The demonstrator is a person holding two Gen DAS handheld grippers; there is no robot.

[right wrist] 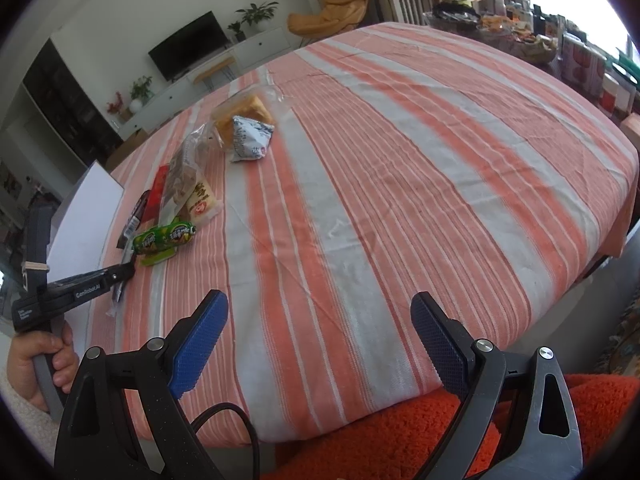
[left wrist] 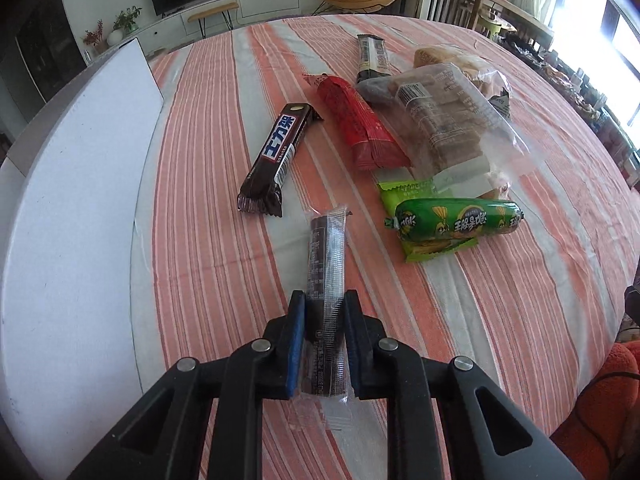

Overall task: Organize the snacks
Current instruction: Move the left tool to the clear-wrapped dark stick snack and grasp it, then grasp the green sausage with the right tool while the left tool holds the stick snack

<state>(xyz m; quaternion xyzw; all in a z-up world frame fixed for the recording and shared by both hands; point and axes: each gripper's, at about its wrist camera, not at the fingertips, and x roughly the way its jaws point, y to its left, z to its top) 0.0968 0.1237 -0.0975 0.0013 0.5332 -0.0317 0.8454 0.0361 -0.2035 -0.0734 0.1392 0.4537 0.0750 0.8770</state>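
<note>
My left gripper [left wrist: 323, 300] is shut on a dark snack bar in clear wrap [left wrist: 325, 264], held just above the striped tablecloth [left wrist: 500, 280]. Ahead lie a dark chocolate bar [left wrist: 276, 152], a red packet [left wrist: 360, 124], a clear bag of biscuits [left wrist: 444, 120], a green sausage [left wrist: 456, 218] on a green packet [left wrist: 416, 192], and a striped bar [left wrist: 373, 58]. My right gripper [right wrist: 320, 312] is open and empty over the near part of the cloth. The right wrist view shows the left gripper [right wrist: 120, 274], the green sausage [right wrist: 166, 238], bread [right wrist: 244, 114] and a white-blue packet [right wrist: 250, 138].
A white board [left wrist: 80, 200] lies along the table's left side. An orange fuzzy seat [right wrist: 400, 432] sits below the near table edge. A cluttered table [right wrist: 520, 32] stands beyond the far right edge. A cable [right wrist: 240, 420] hangs near my right gripper.
</note>
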